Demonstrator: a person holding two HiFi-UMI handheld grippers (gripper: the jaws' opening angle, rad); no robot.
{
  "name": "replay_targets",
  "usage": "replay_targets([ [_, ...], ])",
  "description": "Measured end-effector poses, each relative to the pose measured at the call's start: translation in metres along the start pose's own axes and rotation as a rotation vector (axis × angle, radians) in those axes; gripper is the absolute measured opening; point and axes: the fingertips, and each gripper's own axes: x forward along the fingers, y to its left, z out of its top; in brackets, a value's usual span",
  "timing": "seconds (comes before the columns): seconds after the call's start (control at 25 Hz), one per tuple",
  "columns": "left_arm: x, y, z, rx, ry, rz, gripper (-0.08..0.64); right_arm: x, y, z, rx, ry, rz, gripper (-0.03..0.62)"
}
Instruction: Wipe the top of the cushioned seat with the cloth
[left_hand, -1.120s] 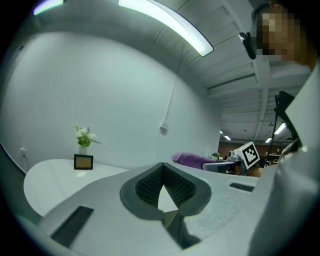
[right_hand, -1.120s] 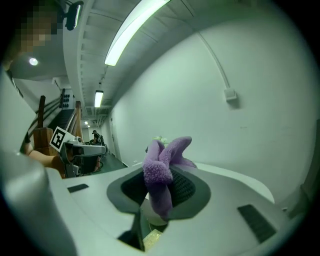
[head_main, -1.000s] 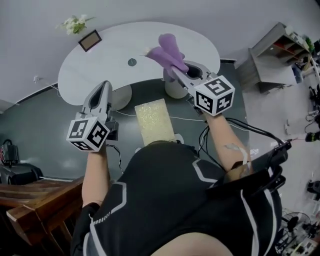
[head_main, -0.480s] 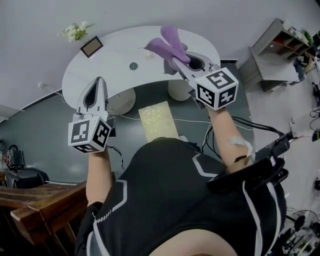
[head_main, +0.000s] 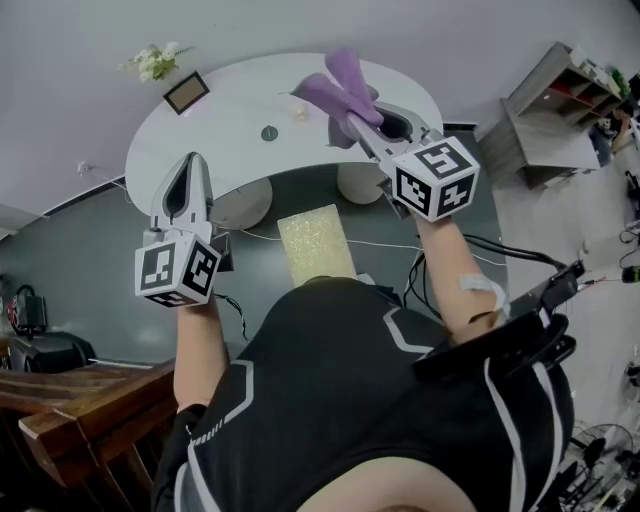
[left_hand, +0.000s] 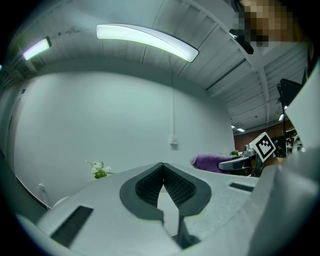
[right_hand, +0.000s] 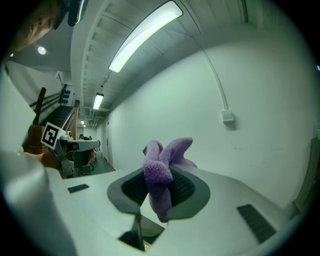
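Right claw clamps the purple cloth at 1 o'clock; left claw clenched, empty; cushioned seat lies apart below them, so the wiping seems wholly ahead

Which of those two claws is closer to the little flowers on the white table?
Left. The left gripper, shut and empty, is by the end of the table with the flowers. The right gripper, clamped on the purple cloth, is toward the opposite end.
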Motion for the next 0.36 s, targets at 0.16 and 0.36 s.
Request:
replay_targets([
  [0.16,0.0019,-0.0022,-0.0021,-0.01,0.003,-0.006,0.003,0.0029,-0.0017,-0.0001,-0.003,0.005,0.002,0.088],
  [0.36,0.0054,-0.0012,-0.0044,0.007,0.014,0.01,0.003,0.0069,-0.0067,0.0023,-0.01,0.007,0.001,0.089],
])
